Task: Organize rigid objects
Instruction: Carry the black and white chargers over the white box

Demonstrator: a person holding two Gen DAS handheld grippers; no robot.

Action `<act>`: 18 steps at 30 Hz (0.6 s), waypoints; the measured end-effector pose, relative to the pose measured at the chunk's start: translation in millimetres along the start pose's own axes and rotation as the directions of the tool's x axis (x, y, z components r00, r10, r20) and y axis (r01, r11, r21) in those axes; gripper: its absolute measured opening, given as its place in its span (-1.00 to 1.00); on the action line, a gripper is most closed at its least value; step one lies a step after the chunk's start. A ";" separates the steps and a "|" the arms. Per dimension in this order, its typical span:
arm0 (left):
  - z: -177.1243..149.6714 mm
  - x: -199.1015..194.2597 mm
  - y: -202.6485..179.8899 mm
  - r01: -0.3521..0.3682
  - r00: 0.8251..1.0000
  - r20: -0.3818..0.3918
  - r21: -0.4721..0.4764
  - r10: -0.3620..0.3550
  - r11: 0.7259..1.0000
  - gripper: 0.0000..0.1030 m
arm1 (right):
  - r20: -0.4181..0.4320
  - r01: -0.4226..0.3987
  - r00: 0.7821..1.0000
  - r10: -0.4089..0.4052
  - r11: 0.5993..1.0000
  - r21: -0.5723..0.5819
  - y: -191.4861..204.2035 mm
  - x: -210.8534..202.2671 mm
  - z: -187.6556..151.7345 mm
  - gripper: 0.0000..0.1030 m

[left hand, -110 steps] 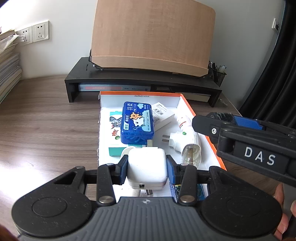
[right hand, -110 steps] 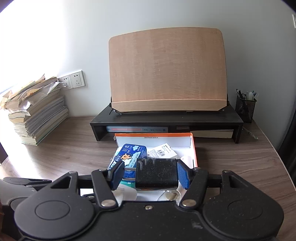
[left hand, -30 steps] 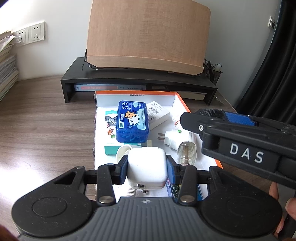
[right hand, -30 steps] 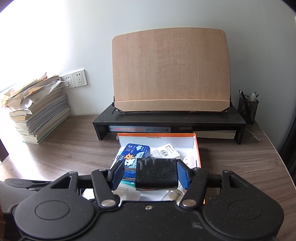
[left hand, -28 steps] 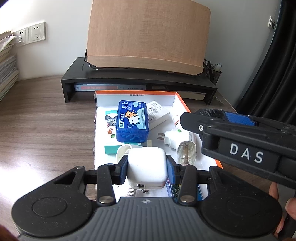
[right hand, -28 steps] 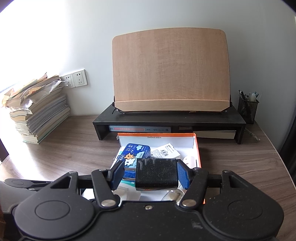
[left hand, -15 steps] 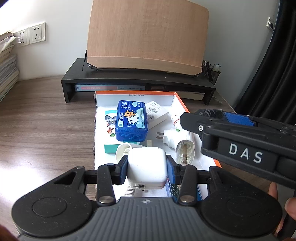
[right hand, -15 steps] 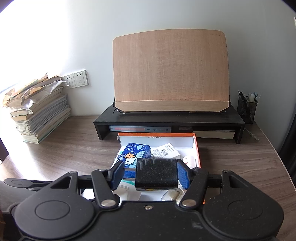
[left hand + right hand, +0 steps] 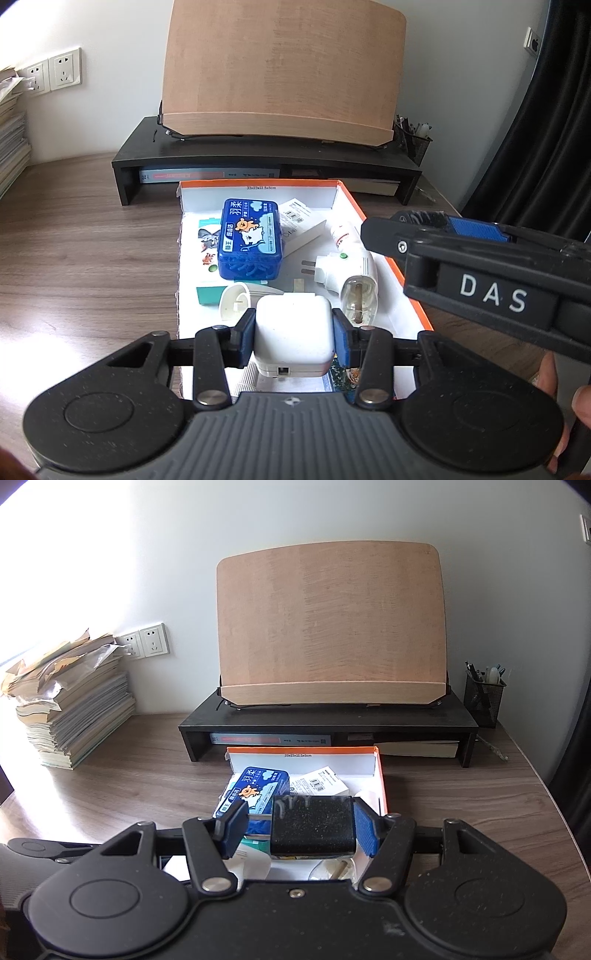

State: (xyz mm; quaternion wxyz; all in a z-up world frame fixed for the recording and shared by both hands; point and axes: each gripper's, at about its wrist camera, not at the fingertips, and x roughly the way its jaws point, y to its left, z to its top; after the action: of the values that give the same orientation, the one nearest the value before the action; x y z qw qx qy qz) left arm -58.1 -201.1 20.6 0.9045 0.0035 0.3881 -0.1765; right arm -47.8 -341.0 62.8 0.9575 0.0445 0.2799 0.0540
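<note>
Left gripper (image 9: 293, 338) gripping white charger (image 9: 293, 334) over box (image 9: 413, 299); right gripper (image 9: 301, 829), left pad apart, holding black block (image 9: 312, 825) against right pad.

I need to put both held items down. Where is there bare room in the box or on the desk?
Bare patches: desk left of the orange box, and box floor along its far wall behind the blue case. Between that case and the plug-in vaporizer it is crowded.
</note>
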 end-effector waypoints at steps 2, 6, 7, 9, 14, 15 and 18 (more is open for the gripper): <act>0.3 0.6 -0.8 0.001 1.000 -0.001 0.003 -0.001 1.000 -0.18 | 0.000 0.000 1.000 0.000 1.000 -0.001 -0.2 0.2 -0.1 0.40; 0.7 1.1 -1.9 0.004 1.000 -0.002 0.008 -0.004 1.000 -0.18 | -0.001 0.001 1.000 -0.001 1.000 -0.001 -0.3 0.5 -0.2 0.40; 1.0 1.3 -2.1 0.004 1.000 -0.001 0.008 -0.004 1.000 -0.18 | -0.001 0.000 1.000 0.000 1.000 -0.001 -0.1 0.6 -0.3 0.40; 1.1 1.5 -2.2 0.004 1.000 -0.001 0.009 -0.004 1.000 -0.18 | -0.002 -0.001 1.000 0.001 1.000 -0.003 -0.8 0.8 0.0 0.40; 2.0 2.4 -0.8 0.002 1.000 0.000 0.008 -0.002 1.000 -0.18 | -0.006 -0.006 1.000 0.006 1.000 -0.009 -1.3 5.3 1.7 0.40; 2.3 3.0 -0.7 0.002 1.000 0.001 0.007 -0.002 1.000 -0.18 | -0.008 -0.008 1.000 0.008 1.000 -0.011 -1.2 6.5 2.0 0.40; 3.4 5.1 0.2 -0.001 1.000 -0.001 0.001 0.001 1.000 -0.18 | -0.014 -0.014 1.000 0.013 1.000 -0.016 -0.5 10.3 2.3 0.40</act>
State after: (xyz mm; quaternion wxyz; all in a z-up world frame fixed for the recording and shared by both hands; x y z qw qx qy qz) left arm -52.4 -203.0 19.4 0.9045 0.0042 0.3885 -0.1760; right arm -37.9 -340.3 59.3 0.9555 0.0383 0.2857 0.0631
